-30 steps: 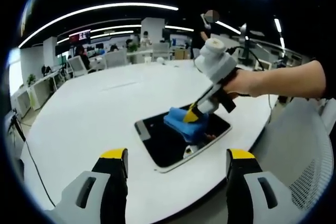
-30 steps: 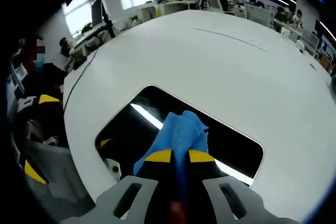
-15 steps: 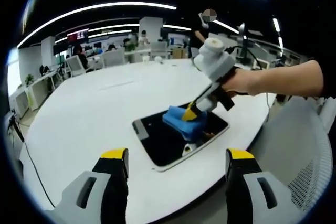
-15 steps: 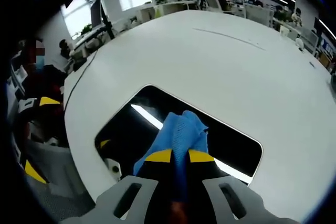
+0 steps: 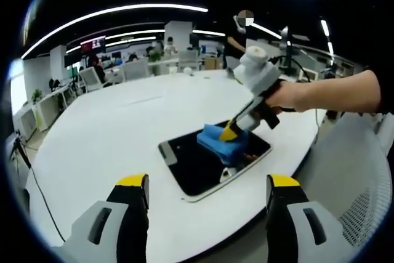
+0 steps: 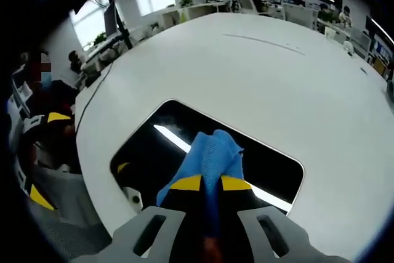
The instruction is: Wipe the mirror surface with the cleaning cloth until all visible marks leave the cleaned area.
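A dark rectangular mirror (image 5: 212, 161) (image 6: 154, 146) with a white rim lies flat on the white table (image 5: 111, 127) (image 6: 277, 72). A blue cleaning cloth (image 5: 218, 141) (image 6: 212, 155) rests bunched on the glass. My right gripper (image 6: 210, 183) (image 5: 229, 132) is shut on the cloth, its yellow tips pressing it onto the mirror; a hand holds it from the right in the left gripper view. My left gripper (image 5: 203, 186) stands open near the table's front edge, well short of the mirror, with nothing between its jaws.
A grey mesh chair (image 5: 357, 177) stands at the right by the table edge. A cable (image 5: 37, 195) runs along the table's left side. Desks, chairs and people fill the office behind. The left gripper (image 6: 46, 152) appears at the left of the right gripper view.
The right gripper and cloth have slid slightly right and farther along the mirror. The left gripper has stayed open and nearly still.
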{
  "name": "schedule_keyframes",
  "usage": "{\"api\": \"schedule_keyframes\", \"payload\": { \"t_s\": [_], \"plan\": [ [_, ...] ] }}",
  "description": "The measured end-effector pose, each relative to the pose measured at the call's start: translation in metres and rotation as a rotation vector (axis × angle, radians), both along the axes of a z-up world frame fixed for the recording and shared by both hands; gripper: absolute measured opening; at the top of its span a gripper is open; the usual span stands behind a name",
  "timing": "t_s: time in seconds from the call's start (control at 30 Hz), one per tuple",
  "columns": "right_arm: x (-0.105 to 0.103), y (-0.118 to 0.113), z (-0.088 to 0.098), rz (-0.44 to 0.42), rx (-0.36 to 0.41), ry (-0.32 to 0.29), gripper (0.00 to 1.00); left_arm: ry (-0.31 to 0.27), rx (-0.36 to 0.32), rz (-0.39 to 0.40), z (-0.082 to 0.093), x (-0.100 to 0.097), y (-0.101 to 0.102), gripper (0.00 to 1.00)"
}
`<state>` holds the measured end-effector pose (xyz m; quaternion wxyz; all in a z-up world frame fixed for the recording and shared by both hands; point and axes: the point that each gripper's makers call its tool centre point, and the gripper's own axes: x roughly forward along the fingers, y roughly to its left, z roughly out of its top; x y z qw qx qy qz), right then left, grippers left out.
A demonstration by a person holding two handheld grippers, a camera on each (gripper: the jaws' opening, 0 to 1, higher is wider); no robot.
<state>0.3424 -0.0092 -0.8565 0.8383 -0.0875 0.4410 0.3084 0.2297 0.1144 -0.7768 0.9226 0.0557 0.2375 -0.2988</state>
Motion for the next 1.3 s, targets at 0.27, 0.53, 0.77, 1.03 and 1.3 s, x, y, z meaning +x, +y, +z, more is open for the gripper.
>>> {"api": "schedule_keyframes", "payload": {
  "t_s": [0.27,0.53,0.77,1.03,1.3],
  "plan": [
    [0.001,-0.008,0.0,-0.011,-0.005,0.001,0.04,0.005,0.0,0.001,-0.001,0.0,0.001,0.77],
    [0.003,-0.013,-0.001,-0.016,-0.013,-0.007,0.04,-0.002,0.009,0.008,0.0,0.0,0.002,0.77],
    [0.003,-0.021,-0.001,-0.037,0.001,0.002,0.04,-0.001,0.013,0.003,-0.001,0.0,0.001,0.77],
    [0.001,-0.024,-0.001,-0.044,0.001,0.002,0.04,0.001,0.016,0.001,-0.001,-0.001,0.001,0.77],
    [0.002,-0.025,-0.001,-0.039,0.001,0.006,0.04,0.004,0.018,0.002,-0.002,-0.001,0.002,0.77]
  ]
}}
